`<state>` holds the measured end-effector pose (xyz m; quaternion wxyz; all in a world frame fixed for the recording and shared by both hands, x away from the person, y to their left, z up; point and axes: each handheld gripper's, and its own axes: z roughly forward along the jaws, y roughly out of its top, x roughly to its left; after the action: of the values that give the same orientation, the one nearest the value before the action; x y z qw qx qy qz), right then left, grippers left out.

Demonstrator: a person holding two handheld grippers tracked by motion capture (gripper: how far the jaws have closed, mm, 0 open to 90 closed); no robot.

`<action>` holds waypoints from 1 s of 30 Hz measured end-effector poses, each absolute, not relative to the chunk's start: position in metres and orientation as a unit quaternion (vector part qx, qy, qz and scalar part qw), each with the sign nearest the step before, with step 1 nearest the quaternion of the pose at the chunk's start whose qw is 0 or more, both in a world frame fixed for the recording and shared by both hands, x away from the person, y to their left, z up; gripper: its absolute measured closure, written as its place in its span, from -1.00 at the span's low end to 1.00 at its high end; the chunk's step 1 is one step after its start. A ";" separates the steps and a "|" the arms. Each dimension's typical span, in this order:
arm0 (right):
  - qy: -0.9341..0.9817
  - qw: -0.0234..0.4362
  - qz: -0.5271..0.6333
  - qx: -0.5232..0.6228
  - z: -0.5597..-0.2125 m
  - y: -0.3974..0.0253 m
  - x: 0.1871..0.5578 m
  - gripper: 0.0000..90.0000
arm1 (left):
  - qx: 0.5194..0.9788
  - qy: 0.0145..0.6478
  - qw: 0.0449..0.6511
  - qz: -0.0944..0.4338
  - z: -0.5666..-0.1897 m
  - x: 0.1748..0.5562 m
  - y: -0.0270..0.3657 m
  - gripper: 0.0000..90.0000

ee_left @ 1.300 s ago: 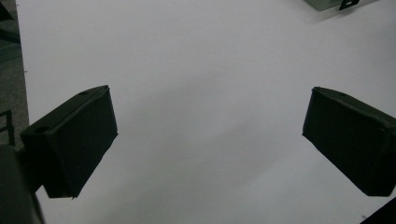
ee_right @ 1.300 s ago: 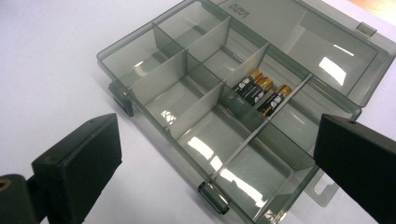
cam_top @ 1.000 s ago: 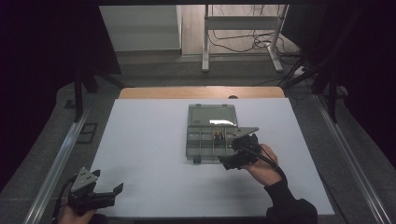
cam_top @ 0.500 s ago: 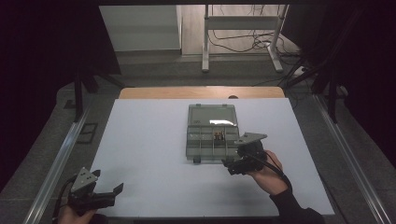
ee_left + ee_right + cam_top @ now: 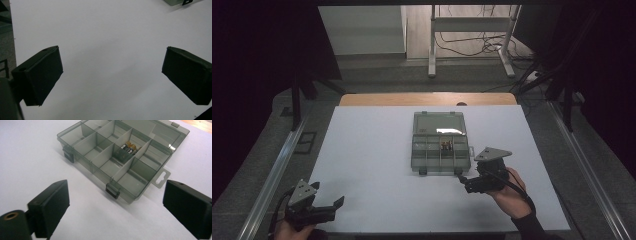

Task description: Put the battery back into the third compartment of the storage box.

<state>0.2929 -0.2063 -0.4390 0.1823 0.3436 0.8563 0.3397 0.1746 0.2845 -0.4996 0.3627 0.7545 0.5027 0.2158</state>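
Observation:
A clear grey compartment box [image 5: 441, 150] lies open at the table's middle, its lid [image 5: 438, 123] folded back flat. One inner compartment holds a few small batteries [image 5: 446, 146] [image 5: 128, 148]. My right gripper [image 5: 468, 183] hovers just off the box's near right corner, jaws open and empty. In the right gripper view the box [image 5: 100, 157] lies ahead between the spread jaws of the right gripper [image 5: 116, 207], with its two front latches facing me. My left gripper [image 5: 332, 207] rests open at the near left corner of the table. In its own view the left gripper [image 5: 112, 75] faces bare white table.
The white tabletop [image 5: 372, 165] has a wooden strip [image 5: 427, 98] along its far edge. Metal rails [image 5: 272, 175] run down both sides. A corner of the box [image 5: 175, 2] peeks in at the top right of the left gripper view.
My right gripper has drawn back from over the box toward the near right and now sits clear of it. The left gripper has stayed put.

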 end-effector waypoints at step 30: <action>0.845 0.192 0.328 0.377 -0.444 -0.238 0.262 -0.97 | 0.755 0.503 0.362 0.216 -0.499 0.175 0.284 -0.92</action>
<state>0.2618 -0.2379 -0.4436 0.1917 0.3775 0.8447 0.3276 0.1747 0.2842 -0.4995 0.3618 0.7549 0.5026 0.2161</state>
